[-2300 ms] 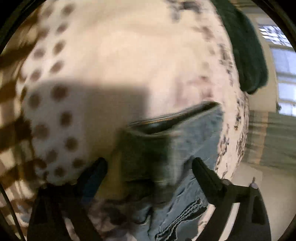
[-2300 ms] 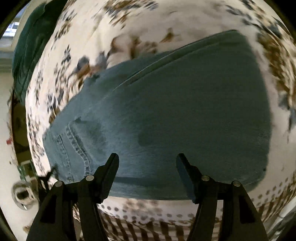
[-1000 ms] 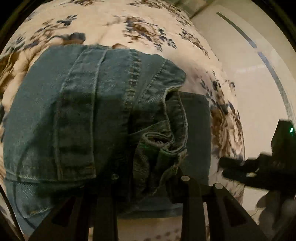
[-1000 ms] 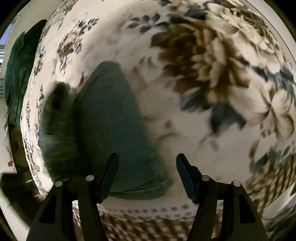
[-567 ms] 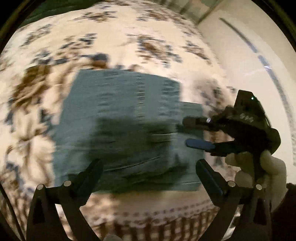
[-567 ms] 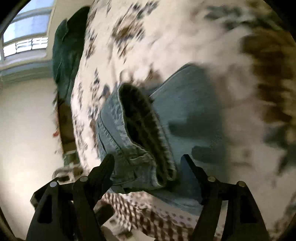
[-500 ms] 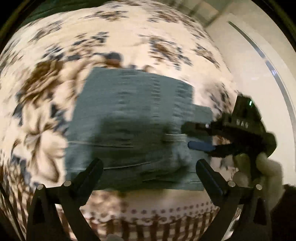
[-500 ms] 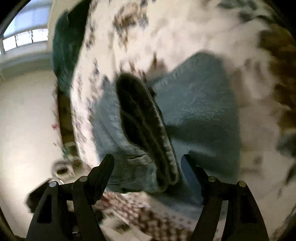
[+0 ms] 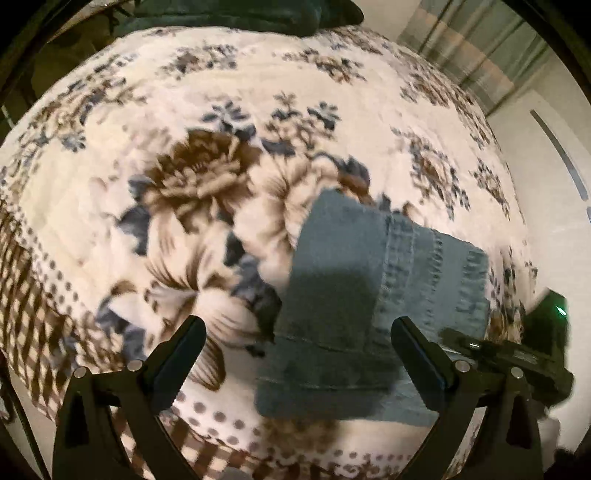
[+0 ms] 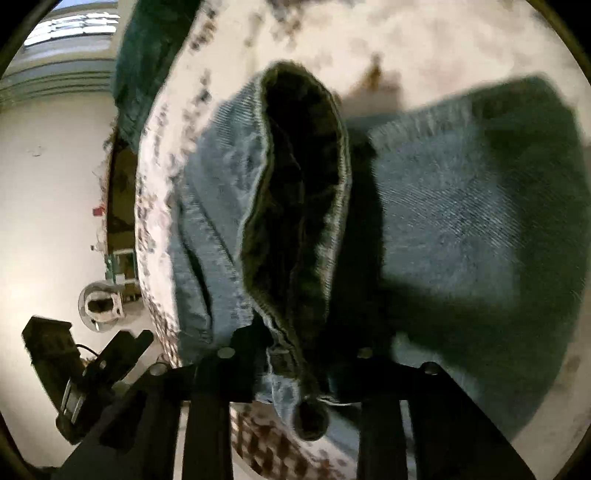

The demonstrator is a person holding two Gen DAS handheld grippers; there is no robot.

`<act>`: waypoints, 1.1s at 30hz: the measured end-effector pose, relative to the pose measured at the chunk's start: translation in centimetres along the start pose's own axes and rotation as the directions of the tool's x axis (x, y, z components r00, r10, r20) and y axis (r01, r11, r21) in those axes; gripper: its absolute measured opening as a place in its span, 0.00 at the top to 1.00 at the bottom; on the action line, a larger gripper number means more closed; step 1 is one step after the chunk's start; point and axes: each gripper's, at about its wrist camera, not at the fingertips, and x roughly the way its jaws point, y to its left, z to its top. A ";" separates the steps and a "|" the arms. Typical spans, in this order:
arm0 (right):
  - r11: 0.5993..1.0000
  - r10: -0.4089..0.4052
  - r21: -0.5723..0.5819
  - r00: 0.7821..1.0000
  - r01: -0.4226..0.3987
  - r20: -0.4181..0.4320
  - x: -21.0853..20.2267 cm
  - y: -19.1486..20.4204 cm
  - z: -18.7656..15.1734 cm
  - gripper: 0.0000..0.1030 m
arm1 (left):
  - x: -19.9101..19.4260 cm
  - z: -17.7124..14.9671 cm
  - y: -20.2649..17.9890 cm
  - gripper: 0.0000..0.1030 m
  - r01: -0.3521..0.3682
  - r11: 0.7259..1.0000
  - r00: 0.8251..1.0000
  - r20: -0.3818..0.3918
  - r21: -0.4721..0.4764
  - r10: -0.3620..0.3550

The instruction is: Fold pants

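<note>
The jeans [image 9: 373, 295] lay part-folded on the flowered blanket [image 9: 192, 122]. The left claw [image 9: 295, 343] hung wide and empty, while the right claw [image 10: 295, 365] was closing on the gaping waistband [image 10: 295, 192]. With only that thick rim pinched, the denim might have slipped free or dragged the folded layers askew.

— How many pairs of jeans [image 9: 373, 306] do I have here?
— One, folded, near the bed's checked front edge.
— And blankets?
— One floral blanket [image 9: 221, 155], plus one dark green pillow [image 9: 240, 14] at the far edge.
— Claws?
— Two: my left gripper [image 9: 295, 354] and right gripper [image 10: 295, 373].
</note>
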 end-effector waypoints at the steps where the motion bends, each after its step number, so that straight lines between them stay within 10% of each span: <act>1: 1.000 0.014 0.012 0.999 -0.014 0.042 -1.5 0.1 -0.3 0.76 | -0.4 0.3 -0.1 0.01 0.007 1.000 1.000 0.011 -0.003 -0.007; 6: 0.997 -0.051 0.064 0.979 0.039 0.196 -10.1 -1.9 -2.7 0.77 | -0.5 2.1 -1.1 0.01 0.063 0.998 0.998 0.013 -0.012 -0.063; 14: 0.951 -0.186 0.280 0.963 0.128 0.192 -15.4 -12.6 -7.2 0.77 | 5.0 6.0 -6.1 0.01 0.155 0.987 0.984 -0.100 0.047 -0.149; 22: 0.909 -0.122 0.410 0.988 0.076 0.089 -11.4 -18.5 -6.1 0.45 | 18.7 8.9 -11.0 0.01 0.224 0.974 0.874 -0.438 -0.024 -0.212; 26: 0.919 -0.125 0.388 0.986 0.073 0.110 -12.0 -18.0 -5.8 0.40 | 20.3 9.4 -13.0 0.64 0.254 0.965 0.882 -0.424 0.065 -0.204; 29: 0.930 -0.137 0.358 0.983 0.084 0.126 -12.6 -17.4 -4.7 0.40 | 19.9 9.1 -13.7 0.69 0.266 0.953 0.890 -0.416 0.145 -0.185; 33: 0.941 -0.130 0.330 0.983 0.080 0.133 -12.4 -17.0 -3.3 0.38 | 21.4 9.9 -10.7 0.73 0.317 0.947 0.841 -0.447 -0.050 -0.305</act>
